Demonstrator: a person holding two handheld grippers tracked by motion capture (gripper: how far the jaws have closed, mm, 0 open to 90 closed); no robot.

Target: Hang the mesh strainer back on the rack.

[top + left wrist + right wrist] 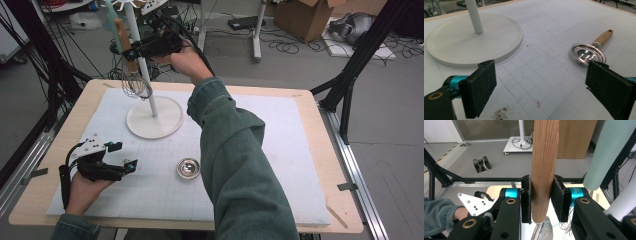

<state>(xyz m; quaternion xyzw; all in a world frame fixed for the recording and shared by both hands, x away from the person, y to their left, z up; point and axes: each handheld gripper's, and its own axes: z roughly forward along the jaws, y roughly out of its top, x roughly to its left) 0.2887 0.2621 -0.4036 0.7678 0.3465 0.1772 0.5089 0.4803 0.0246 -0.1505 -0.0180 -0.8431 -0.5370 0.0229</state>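
Lower left of the high view: left gripper [129, 166], jaws apart and empty, rested on the white mat [280, 150]. Lower centre: metal strainer [188, 168], lying flat. Upper left: right gripper [131, 52], clamped on the wooden handle of a whisk [131, 75], held beside the stand [152, 117]. Step judged: the whisk is being hung; next, its top is to be raised to a hook.
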